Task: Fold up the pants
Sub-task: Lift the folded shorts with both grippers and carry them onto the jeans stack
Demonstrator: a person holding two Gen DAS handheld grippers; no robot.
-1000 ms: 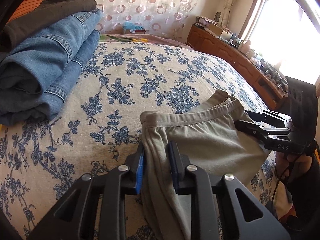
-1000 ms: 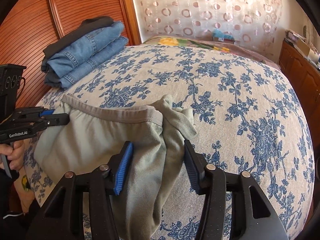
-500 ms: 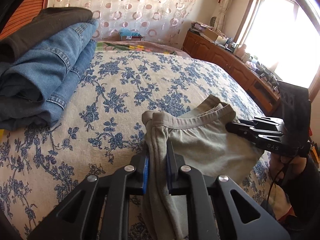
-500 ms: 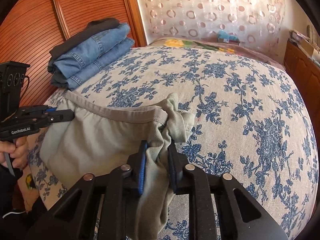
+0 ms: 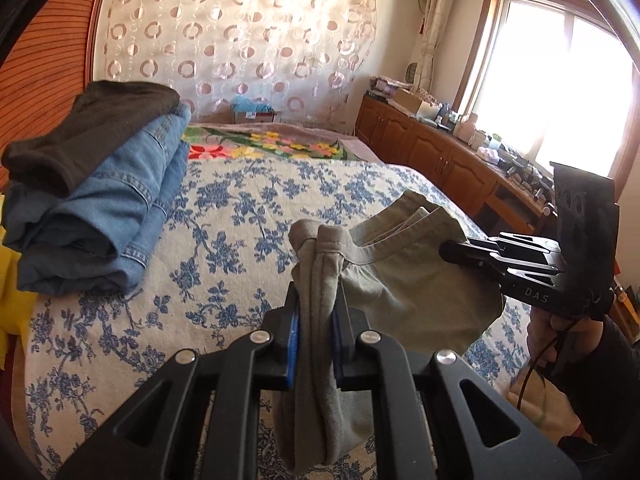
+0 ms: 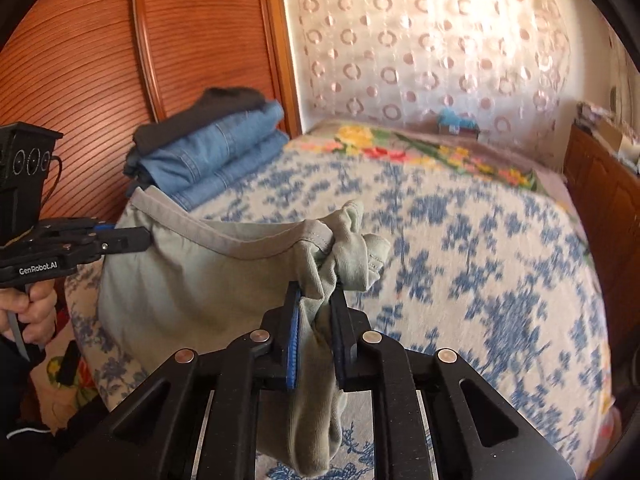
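Note:
The olive-grey pants [image 5: 404, 292] hang by the waistband between my two grippers, lifted above the near end of the bed. My left gripper [image 5: 316, 312] is shut on one bunched end of the waistband; it also shows in the right wrist view [image 6: 132, 238] at the left. My right gripper [image 6: 316, 304] is shut on the other bunched end; it shows in the left wrist view [image 5: 452, 250] at the right. The pants [image 6: 192, 300] sag between them and the legs drop out of view below.
The bed [image 5: 240, 220] has a blue-flowered cover. A stack of folded jeans with a dark garment on top [image 5: 100, 204] lies at its left, by the wooden wardrobe [image 6: 120, 60]. A wooden sideboard [image 5: 440, 160] runs under the window at right.
Both grippers closed on the waistband ends and lifted the pants off the bed. The cameras now sit higher and the waistband is stretched between them.

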